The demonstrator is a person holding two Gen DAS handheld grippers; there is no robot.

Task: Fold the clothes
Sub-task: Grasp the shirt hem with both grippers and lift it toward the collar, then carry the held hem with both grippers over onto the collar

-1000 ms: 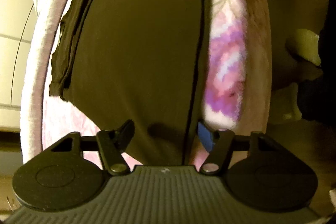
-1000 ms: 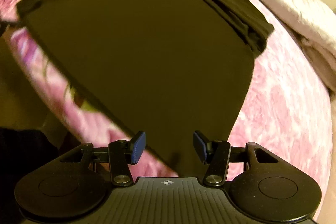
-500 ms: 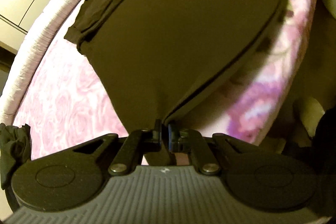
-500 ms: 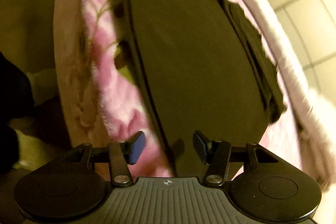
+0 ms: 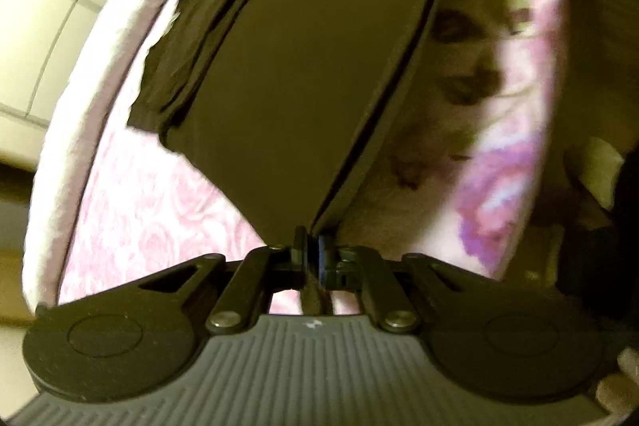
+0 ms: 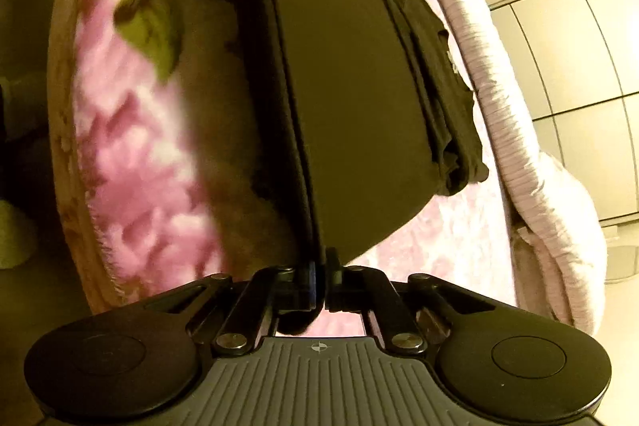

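Left hand-held gripper [image 5: 313,250]: jaws together, clamped on the near corner of the black garment [image 5: 311,74]. Right hand-held gripper [image 6: 319,274]: jaws together, clamped on the garment's hemmed edge. Garment: lifted at the near edge, its far part lying on the pink floral bedspread [image 5: 151,226]. Beyond: pale quilted blanket [image 6: 515,130], panelled cupboard doors [image 6: 579,58].
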